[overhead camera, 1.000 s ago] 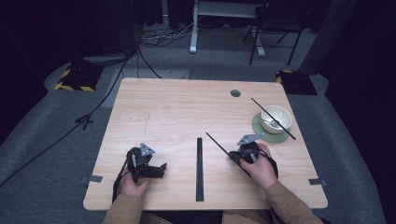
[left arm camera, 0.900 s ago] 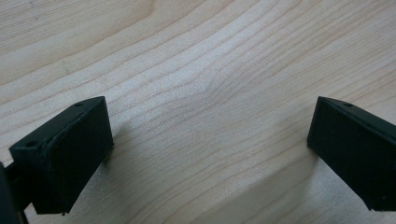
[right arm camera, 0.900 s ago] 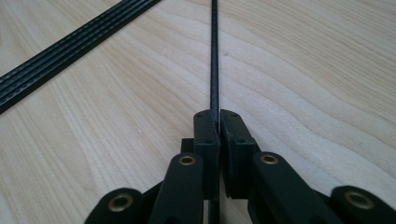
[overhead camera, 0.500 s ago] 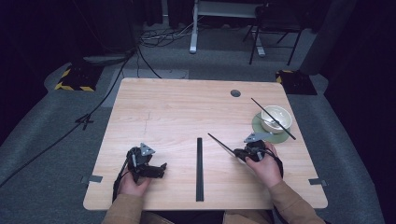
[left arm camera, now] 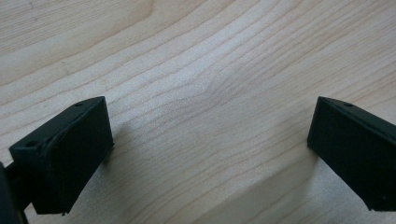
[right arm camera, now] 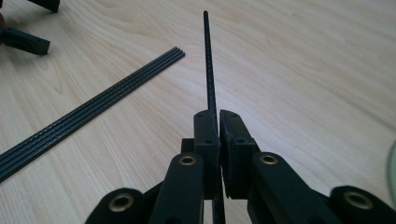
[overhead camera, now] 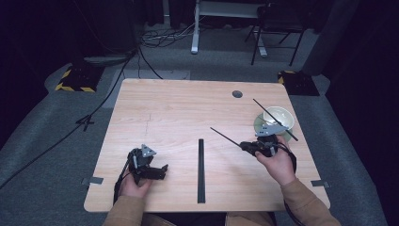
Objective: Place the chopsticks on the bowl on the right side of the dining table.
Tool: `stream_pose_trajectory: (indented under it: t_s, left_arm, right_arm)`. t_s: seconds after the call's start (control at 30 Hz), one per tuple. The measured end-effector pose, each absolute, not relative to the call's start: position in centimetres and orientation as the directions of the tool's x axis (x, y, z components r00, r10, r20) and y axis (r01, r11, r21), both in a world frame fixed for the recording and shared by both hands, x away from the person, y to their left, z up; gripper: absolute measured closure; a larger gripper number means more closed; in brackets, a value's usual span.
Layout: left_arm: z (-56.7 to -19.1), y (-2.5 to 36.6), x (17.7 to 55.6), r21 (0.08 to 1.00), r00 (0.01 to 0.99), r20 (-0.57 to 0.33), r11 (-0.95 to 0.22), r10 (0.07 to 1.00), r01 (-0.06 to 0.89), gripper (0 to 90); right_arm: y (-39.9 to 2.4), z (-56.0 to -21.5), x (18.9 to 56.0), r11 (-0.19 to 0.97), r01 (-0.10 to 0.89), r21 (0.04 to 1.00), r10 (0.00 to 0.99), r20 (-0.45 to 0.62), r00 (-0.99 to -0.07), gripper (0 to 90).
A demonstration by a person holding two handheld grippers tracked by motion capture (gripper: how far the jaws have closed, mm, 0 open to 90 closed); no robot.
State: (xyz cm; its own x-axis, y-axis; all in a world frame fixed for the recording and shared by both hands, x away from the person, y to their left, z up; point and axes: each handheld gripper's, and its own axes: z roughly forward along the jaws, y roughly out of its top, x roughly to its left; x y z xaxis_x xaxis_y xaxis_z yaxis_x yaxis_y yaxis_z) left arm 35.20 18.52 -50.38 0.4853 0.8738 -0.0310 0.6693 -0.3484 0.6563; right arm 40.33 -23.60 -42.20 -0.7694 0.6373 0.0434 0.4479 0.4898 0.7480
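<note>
Dark floor, loose cables and chair legs surround a pale wooden table (overhead camera: 179,113) in the high view; a black strip (overhead camera: 201,169) lies at the middle of its near edge, and a bowl (overhead camera: 278,116) on a green plate (overhead camera: 258,125) sits by the right edge with one thin black stick (overhead camera: 263,109) resting across it. Near the plate, the right gripper (overhead camera: 245,145) grasps a second stick (overhead camera: 226,136), its free end pointing toward the table's middle. By my reading, one stick is picked up and awaits placing, and the other is still to be fetched. At the near left corner, the left gripper (overhead camera: 162,168) rests idle. Its own view shows the two jaws spread wide over bare wood (left arm camera: 205,84), empty. From the right gripper (right arm camera: 218,122) view, the jaws are clenched on the stick (right arm camera: 208,60), which juts forward above the table, the black strip (right arm camera: 93,112) lying off to its left.
</note>
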Motion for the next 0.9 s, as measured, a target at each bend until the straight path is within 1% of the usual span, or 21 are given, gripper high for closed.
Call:
stream_pose_trajectory:
  t_s: [0.27,0.57,0.9]
  left_arm:
    - [-50.4,18.5,35.1,0.654,0.483,-0.033,-0.346,0.875,0.672,0.4]
    - [-50.3,18.5,35.1,0.651,0.485,-0.035,-0.348,0.874,0.674,0.4]
    - [-50.4,18.5,35.2,0.654,0.486,-0.030,-0.351,0.873,0.670,0.4]
  right_arm:
    - [-25.0,-39.5,41.2,0.489,0.427,0.761,0.647,0.011,-0.762,86.2]
    - [-25.7,-38.0,42.1,0.483,0.427,0.764,0.645,0.019,-0.764,86.1]
    - [-27.8,-36.4,43.6,0.449,0.441,0.777,0.681,0.022,-0.732,86.2]
